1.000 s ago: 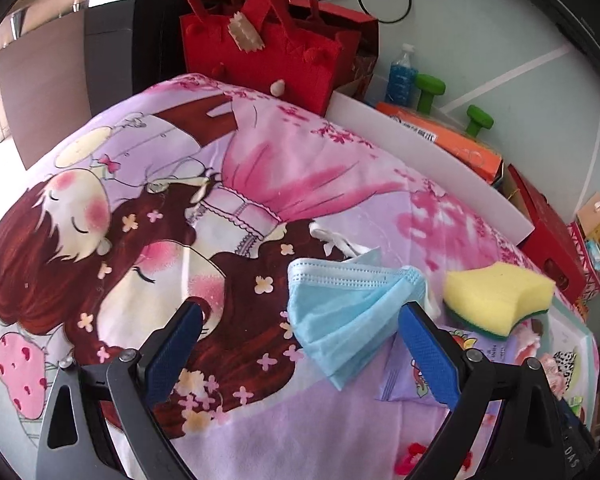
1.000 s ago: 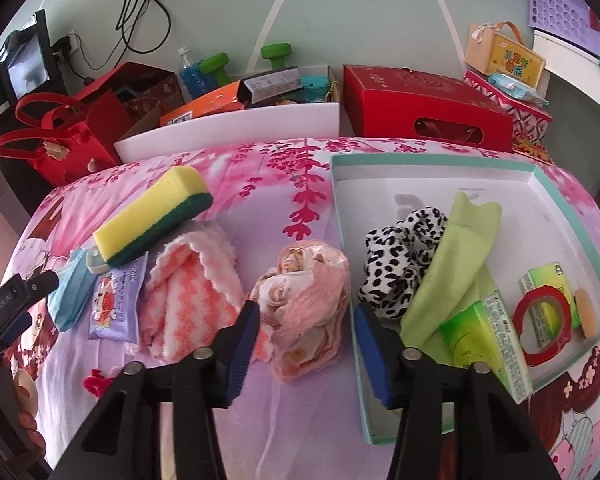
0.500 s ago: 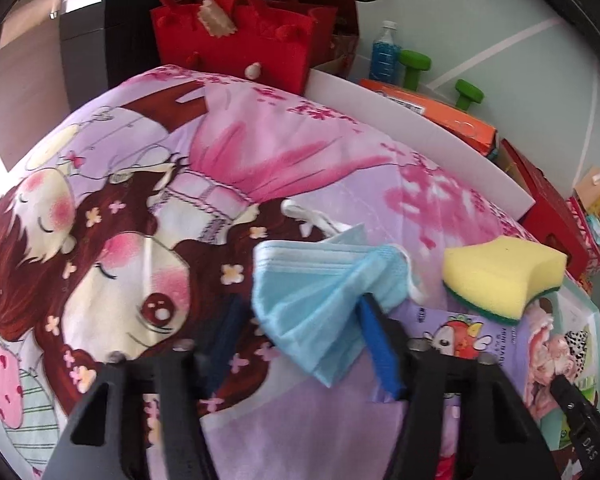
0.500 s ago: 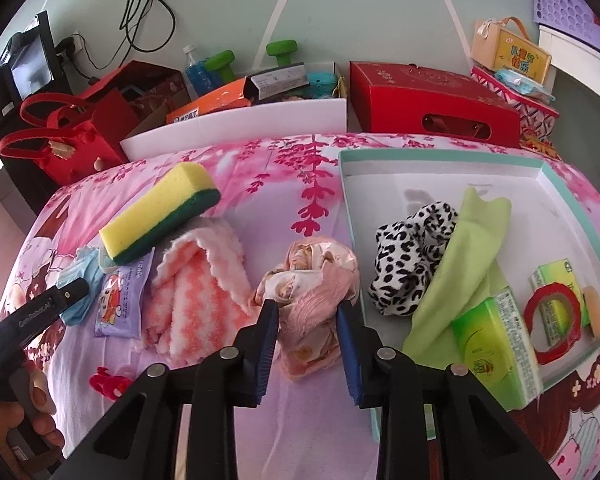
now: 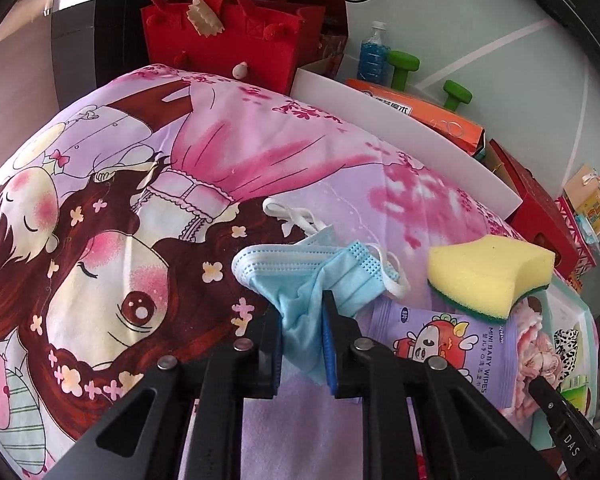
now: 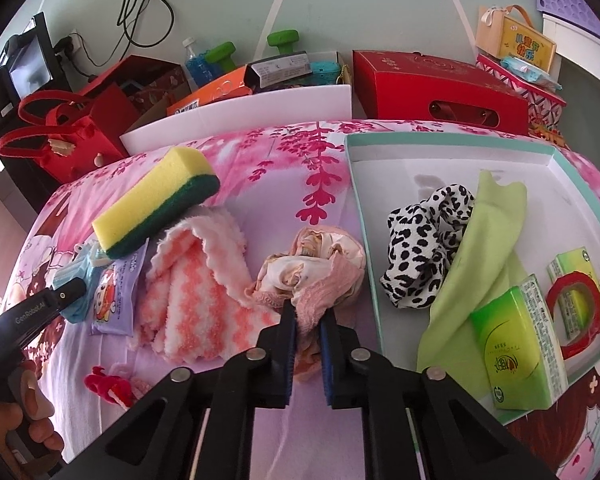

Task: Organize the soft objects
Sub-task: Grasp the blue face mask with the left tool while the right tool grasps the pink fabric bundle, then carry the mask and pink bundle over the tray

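The blue face mask (image 5: 300,276) lies crumpled on the cartoon-print cloth (image 5: 148,208) at the left end of the spread, and your left gripper (image 5: 302,344) has its jaws closing on the mask's near, hanging end; the fabric is bunched between the pads, while the ear loops trail off on the far side. Beside it sit the purple baby-wipes pack (image 5: 452,344) and the yellow-and-green sponge (image 5: 488,276), which rests partly on the pack.

Your right gripper (image 6: 308,332) is closing too, and its jaws pinch the near edge of the pink bundled cloth (image 6: 316,268), which lies on the tabletop just left of the teal-rimmed white box (image 6: 448,140). That box already holds a black-and-white spotted fabric (image 6: 424,236), a light green cloth (image 6: 488,240), green tissue packs (image 6: 516,340) and a red tape roll (image 6: 576,316).

What matters for your next move is that the box lies to the right of both grips. The pink bundle almost touches the box's left wall, so your right hand probably needs only a lift and a short carry over the rim. The mask is well apart from the box, with the sponge, the wipes pack and the pink-and-white fluffy towel (image 6: 196,288) between them, so your left hand has the longer way and likely has to cross above those. Expect both pieces to droop once lifted, since each is held by one edge.
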The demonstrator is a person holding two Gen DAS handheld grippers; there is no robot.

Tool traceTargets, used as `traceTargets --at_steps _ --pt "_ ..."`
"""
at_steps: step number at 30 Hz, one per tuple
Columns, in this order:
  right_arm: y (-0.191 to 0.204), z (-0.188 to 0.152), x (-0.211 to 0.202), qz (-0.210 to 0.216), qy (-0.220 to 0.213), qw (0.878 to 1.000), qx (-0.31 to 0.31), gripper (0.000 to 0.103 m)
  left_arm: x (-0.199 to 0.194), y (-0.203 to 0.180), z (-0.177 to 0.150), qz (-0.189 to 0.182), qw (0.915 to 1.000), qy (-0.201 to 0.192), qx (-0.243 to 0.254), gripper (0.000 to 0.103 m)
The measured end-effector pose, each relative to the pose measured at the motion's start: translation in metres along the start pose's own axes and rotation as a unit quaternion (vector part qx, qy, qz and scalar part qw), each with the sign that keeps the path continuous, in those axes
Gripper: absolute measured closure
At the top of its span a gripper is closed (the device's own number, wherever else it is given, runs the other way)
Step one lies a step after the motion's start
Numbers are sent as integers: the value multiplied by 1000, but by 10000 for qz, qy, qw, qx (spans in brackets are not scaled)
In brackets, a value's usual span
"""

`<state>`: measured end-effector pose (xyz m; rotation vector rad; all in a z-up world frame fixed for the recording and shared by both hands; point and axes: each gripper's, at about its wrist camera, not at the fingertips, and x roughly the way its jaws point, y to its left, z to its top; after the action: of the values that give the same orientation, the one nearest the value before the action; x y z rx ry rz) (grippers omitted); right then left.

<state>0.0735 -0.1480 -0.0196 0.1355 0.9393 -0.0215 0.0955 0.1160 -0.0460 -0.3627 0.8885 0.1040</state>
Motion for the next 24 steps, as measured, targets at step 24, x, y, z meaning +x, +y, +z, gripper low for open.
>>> traceTargets --at_steps 24 --pt "-10 13 -52 232 -803 9965 43 98 -41 -18 12 -217 9984 -498 162 90"
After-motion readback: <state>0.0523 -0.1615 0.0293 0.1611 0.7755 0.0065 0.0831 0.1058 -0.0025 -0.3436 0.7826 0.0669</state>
